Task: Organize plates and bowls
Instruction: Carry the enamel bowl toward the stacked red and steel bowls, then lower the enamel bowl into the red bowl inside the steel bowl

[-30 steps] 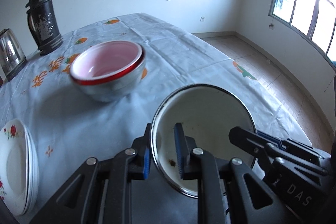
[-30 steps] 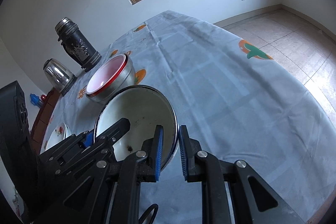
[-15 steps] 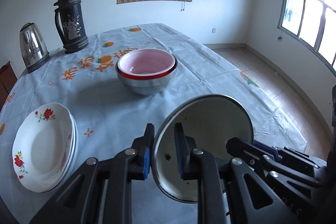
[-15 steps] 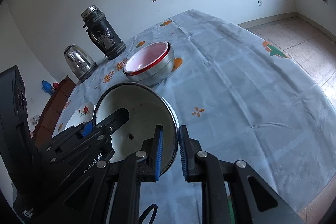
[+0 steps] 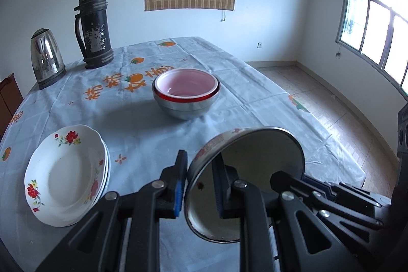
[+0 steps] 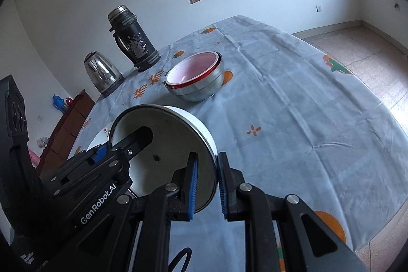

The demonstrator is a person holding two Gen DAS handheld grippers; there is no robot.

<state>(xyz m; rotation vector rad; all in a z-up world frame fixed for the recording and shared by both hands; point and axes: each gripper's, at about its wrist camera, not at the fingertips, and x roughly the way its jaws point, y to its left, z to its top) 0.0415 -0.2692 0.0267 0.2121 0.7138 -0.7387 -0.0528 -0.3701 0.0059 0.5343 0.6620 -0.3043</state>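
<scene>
Clamping one enamel bowl (image 6: 168, 144) by opposite rims, the "GenRobot.AI"-marked left gripper (image 5: 199, 185) and right gripper (image 6: 206, 185) hold it.

Nested bowls (image 5: 186, 93) mid-table (image 5: 142, 134); plate stack (image 5: 63, 177) front-left; flask (image 5: 94, 27), kettle (image 5: 46, 57) behind.

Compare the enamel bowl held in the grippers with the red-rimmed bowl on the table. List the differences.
The enamel bowl is tilted and held off the table, its rim pinched by the left gripper and right gripper; the red-rimmed bowl stands upright on the tablecloth.
The enamel bowl is white inside with a dark speck; the red-rimmed bowl is pink inside.
The enamel bowl is held alone; the red-rimmed bowl is nested in a steel bowl.
Both are round and empty.
</scene>
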